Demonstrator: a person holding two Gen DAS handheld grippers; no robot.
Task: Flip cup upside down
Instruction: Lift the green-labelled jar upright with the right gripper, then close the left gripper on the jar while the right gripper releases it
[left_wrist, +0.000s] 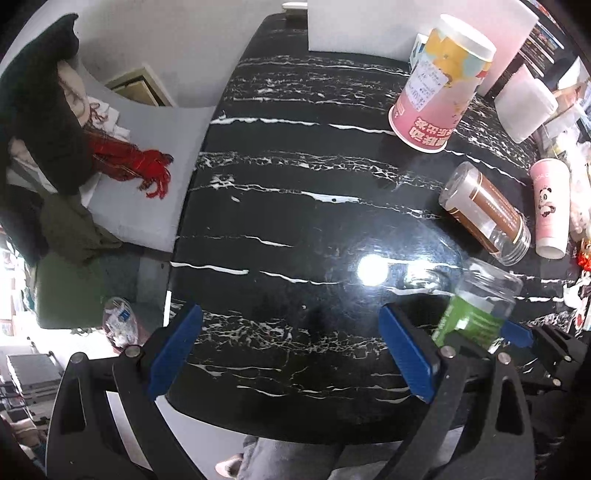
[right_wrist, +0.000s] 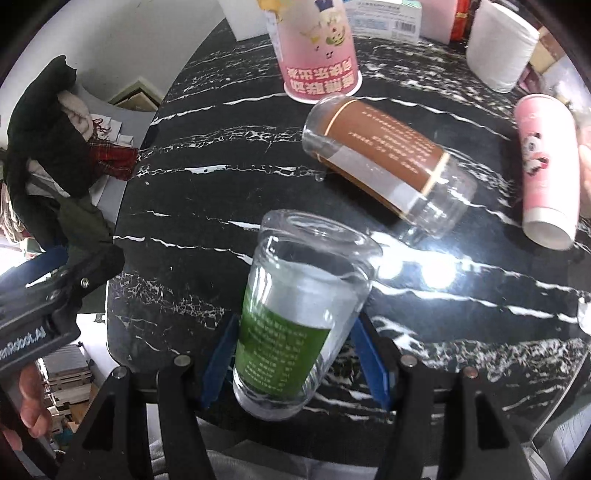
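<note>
A clear glass cup with a green label (right_wrist: 291, 325) hangs tilted above the black marble table (right_wrist: 192, 206), its wider end pointing away from the camera. My right gripper (right_wrist: 295, 360) is shut on the cup, one blue pad on each side of the label. In the left wrist view the same cup (left_wrist: 476, 314) shows at the lower right, between the right gripper's blue fingers (left_wrist: 517, 332). My left gripper (left_wrist: 291, 354) stands open over the near part of the table (left_wrist: 295, 184), nothing between its pads.
A brown-labelled clear jar (right_wrist: 388, 162) lies on its side beyond the cup. An inverted pink paper cup (right_wrist: 317, 48), a pink panda cup (right_wrist: 546, 166) and a paper roll (right_wrist: 498, 48) stand farther back. The table's left edge drops toward clothes on a seat (left_wrist: 55, 129).
</note>
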